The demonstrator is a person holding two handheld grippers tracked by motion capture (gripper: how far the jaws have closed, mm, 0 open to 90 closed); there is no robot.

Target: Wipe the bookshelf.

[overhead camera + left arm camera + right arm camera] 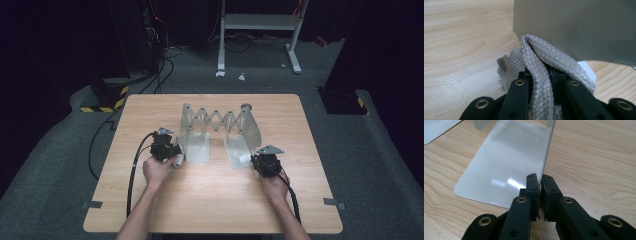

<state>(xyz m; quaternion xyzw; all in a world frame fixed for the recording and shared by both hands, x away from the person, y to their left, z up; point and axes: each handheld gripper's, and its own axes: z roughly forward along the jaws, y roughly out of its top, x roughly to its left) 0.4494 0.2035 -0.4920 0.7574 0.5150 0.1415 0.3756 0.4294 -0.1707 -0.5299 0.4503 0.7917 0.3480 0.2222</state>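
A grey metal rack (pixel 215 122) with a scissor-link middle stands at the back centre of the wooden table (pixel 210 200). My left gripper (pixel 175 158) is at the rack's left end, shut on a grey quilted cloth (pixel 541 62). The cloth bunches against the left plate (pixel 574 27) where it meets the table. My right gripper (pixel 540 181) is shut on the thin near edge of the rack's upright right wall (pixel 548 147), beside its shiny base plate (pixel 506 162). From above, the right gripper (pixel 256 160) sits at the rack's front right corner.
A white frame on legs (pixel 257 30) stands on the floor behind the table. Black cables (pixel 132 170) trail from the left gripper over the table's left part. A black block with yellow-striped tape (pixel 105 97) lies on the floor at the far left.
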